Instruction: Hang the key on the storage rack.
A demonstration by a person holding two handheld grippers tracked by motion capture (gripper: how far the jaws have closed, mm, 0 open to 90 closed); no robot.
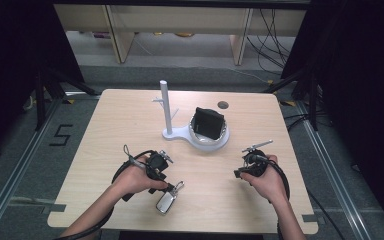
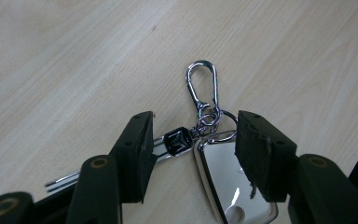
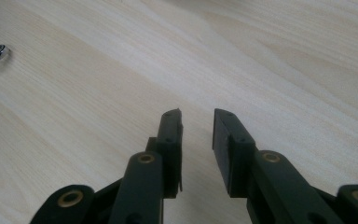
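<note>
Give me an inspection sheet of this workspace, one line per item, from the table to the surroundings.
Surface: light wooden table, bare around the work.
Job's things: key bunch with chrome fob, black-headed key and carabiner clip, lying flat near the front edge.
Clutter: white stand with an upright post; its round dish holds a black object.
Grippers: left tongs open, jaws either side of the bunch's ring end; right tongs slightly open, over bare wood.
Cables: a black cable loops from each gripper; more lie on the floor behind.
Surroundings: grey floor, wooden furniture legs, black frames at both sides.
</note>
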